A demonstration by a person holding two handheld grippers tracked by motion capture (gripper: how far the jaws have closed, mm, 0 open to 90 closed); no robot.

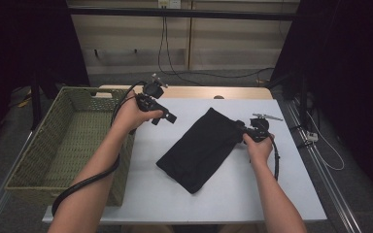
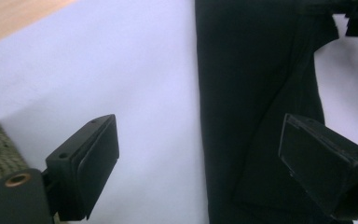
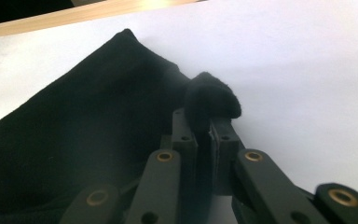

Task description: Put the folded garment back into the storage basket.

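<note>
One black cloth [image 1: 201, 148] lies flat and slantwise on the middle of the white counter [image 1: 281, 194], a long, soft rectangle of matte, slightly fuzzy fabric, folded or doubled, with a pointed far corner. Its right edge is pinched: in the right gripper view the right gripper [image 3: 206, 122] has its fingers [image 3: 223, 140] closed on a small bunched fold of the cloth, which bulges above the tips. The left gripper [image 2: 198, 161] hangs above the counter at the cloth's left side, its fingers [image 2: 98, 158] spread wide and holding nothing; one flat, rubber-faced pad stands over bare counter, the other over the cloth. In the high view this gripper [image 1: 167, 116] sits beside the basket [image 1: 39, 160], apart from the cloth.

The step in hand appears to be securing the cloth at two points, with one grip made and the second pending. The next move likely calls for lowering the left gripper onto the near edge and closing on a thin layer without pushing the fabric away.

The basket is rectangular, woven of olive-green fibre, and stands off the counter's left edge. A pale wooden strip [image 1: 233, 92] borders the counter's far side.
</note>
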